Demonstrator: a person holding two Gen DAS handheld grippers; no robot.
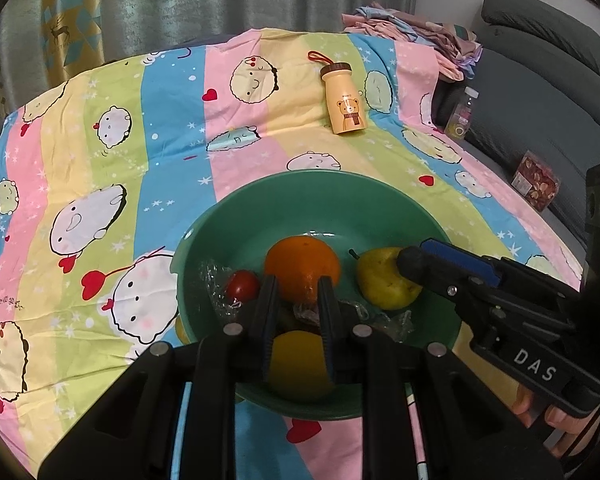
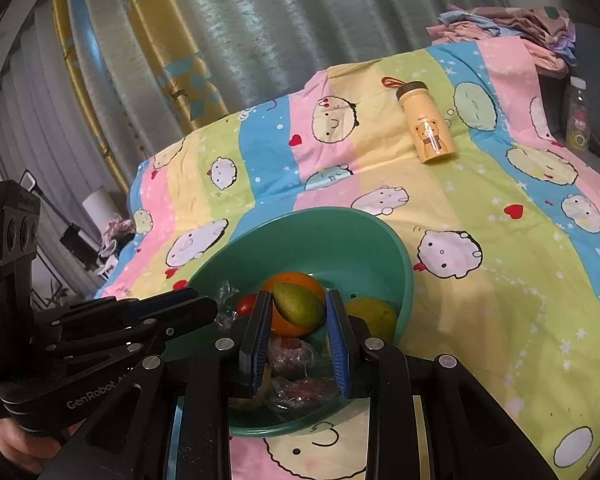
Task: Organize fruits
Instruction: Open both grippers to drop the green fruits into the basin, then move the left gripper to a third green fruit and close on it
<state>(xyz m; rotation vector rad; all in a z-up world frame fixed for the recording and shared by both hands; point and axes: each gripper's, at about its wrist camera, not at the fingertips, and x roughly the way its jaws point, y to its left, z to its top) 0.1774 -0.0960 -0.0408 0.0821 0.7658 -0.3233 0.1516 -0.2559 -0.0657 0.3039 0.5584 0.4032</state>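
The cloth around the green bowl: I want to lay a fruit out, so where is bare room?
Free: the striped cloth left of the green bowl, and the stretch between the bowl's far rim and the yellow bottle. Crowded: inside the bowl, with orange, pear, tomato and wrappers.

Crowded bowl, open cloth around it

The green bowl [image 1: 228,216] is packed: an orange [image 1: 302,266], a pear [image 1: 382,280], a tomato [image 1: 242,285], a yellow fruit [image 1: 298,364] and crinkled plastic wrap [image 1: 214,280] leave little gap between them. Both grippers, left [image 1: 296,292] and right [image 2: 298,304], hang over it side by side, crowding each other. The striped cloth [image 1: 172,128] lies bare left and behind, up to a lying bottle [image 1: 344,100].
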